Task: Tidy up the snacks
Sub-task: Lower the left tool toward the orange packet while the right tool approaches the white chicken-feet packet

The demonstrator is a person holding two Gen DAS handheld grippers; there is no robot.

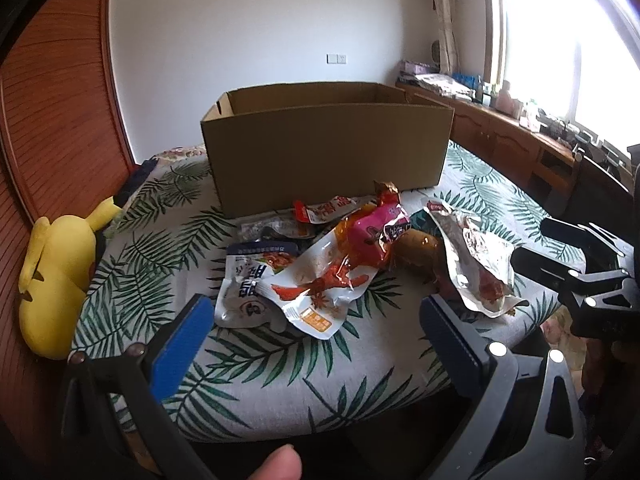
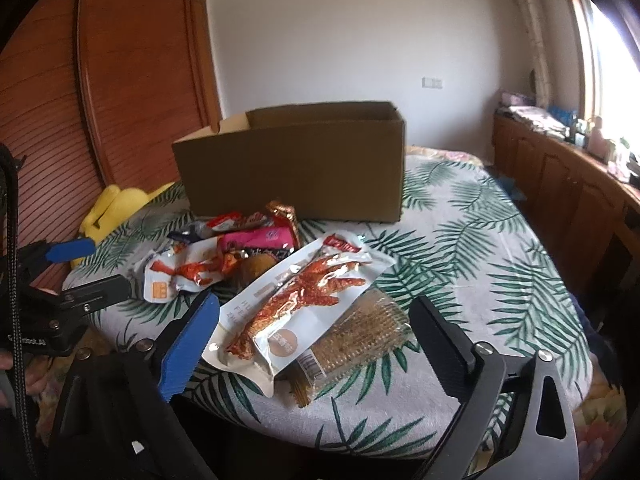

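Note:
A heap of snack packets lies on a leaf-print cloth in front of an open cardboard box (image 1: 326, 148), also in the right wrist view (image 2: 292, 164). The heap holds a white chicken-foot packet (image 1: 320, 292), a pink packet (image 1: 378, 236) and a silver packet (image 1: 476, 268). My left gripper (image 1: 316, 316) is open and empty just before the heap. My right gripper (image 2: 316, 320) is open and empty, its jaws on either side of a long chicken-foot packet (image 2: 304, 300) that lies over a clear packet of brown sticks (image 2: 360, 344).
A yellow plush toy (image 1: 56, 280) lies at the left edge of the table (image 1: 280, 376). A wooden cabinet with clutter (image 1: 512, 128) runs under the window at right. A wooden door panel (image 2: 136, 72) stands behind the box at left.

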